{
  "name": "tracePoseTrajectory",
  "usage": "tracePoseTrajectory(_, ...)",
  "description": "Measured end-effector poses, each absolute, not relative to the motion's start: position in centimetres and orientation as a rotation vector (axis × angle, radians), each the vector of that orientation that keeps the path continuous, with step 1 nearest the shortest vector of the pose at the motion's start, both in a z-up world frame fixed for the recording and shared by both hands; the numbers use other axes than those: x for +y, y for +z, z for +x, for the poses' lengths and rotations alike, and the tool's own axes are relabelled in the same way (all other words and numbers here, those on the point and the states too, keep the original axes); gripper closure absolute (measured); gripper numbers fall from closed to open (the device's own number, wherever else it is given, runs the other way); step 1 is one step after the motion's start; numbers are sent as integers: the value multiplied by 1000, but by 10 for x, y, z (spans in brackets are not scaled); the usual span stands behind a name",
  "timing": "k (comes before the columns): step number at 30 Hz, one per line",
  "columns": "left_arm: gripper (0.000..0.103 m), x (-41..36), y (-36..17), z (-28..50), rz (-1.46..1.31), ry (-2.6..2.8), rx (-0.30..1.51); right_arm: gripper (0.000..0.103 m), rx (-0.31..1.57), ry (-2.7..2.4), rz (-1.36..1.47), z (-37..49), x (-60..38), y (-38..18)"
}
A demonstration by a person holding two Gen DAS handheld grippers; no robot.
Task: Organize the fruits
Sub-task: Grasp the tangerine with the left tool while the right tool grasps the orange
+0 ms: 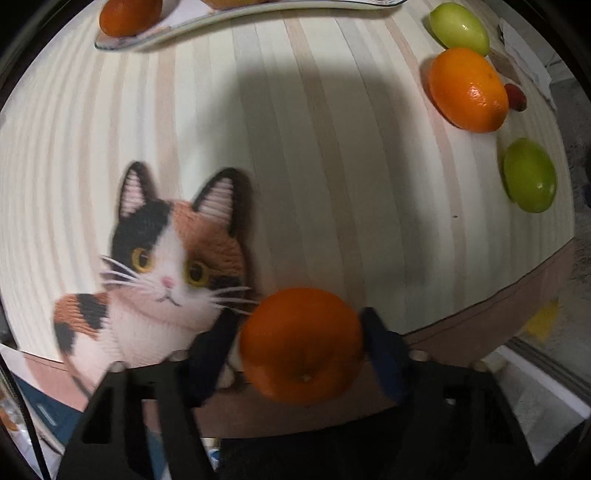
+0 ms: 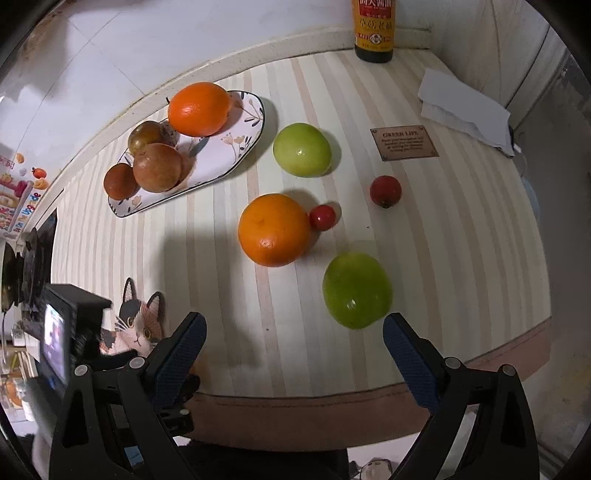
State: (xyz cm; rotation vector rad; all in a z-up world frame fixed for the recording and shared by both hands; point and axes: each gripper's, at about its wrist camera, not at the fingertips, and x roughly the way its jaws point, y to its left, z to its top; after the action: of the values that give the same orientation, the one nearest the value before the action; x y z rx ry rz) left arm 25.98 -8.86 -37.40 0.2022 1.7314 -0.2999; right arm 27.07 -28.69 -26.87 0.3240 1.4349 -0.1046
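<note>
My left gripper (image 1: pixel 301 332) is shut on an orange (image 1: pixel 301 345), held above the table's near edge beside the cat picture. My right gripper (image 2: pixel 293 336) is open and empty over the near edge, a green fruit (image 2: pixel 356 290) just beyond its right finger. On the striped table lie another orange (image 2: pixel 273 229), a second green fruit (image 2: pixel 302 149) and two small red fruits (image 2: pixel 322 218) (image 2: pixel 385 191). A flowered plate (image 2: pixel 221 155) at the far left holds an orange (image 2: pixel 199 108) and three brown fruits (image 2: pixel 157 168). The plate's edge (image 1: pixel 184 29) shows in the left wrist view.
A dark sauce bottle (image 2: pixel 373 29) stands at the back by the wall. A folded white cloth (image 2: pixel 465 107) and a brown label patch (image 2: pixel 404 143) lie at the far right. A cat picture (image 1: pixel 162 266) is on the tablecloth near the front left. The left gripper's camera body (image 2: pixel 59 343) shows at left.
</note>
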Motion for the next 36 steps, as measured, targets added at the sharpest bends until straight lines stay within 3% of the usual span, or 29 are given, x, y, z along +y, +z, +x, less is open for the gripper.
tracePoseTrajectory(8, 42, -69, -356, 285, 168, -196, 1641, 9, 1440, -66, 329, 327, -278, -296)
tracePoseTrajectory(13, 42, -43, -355, 307, 80, -114, 1617, 26, 1534, -53, 330, 356, -273, -331)
tracePoseTrajectory(18, 42, -24, -360, 314, -14, -84, 1637, 31, 1546, -51, 172, 367, -257, -338)
tracePoseTrajectory(28, 41, -25, -373, 333, 16, -101, 1683, 31, 1566, -55, 133, 376, -246, -342)
tracePoseTrajectory(36, 41, -13, -374, 362, -161, -117, 1697, 27, 1607, -74, 184, 385, -262, -343)
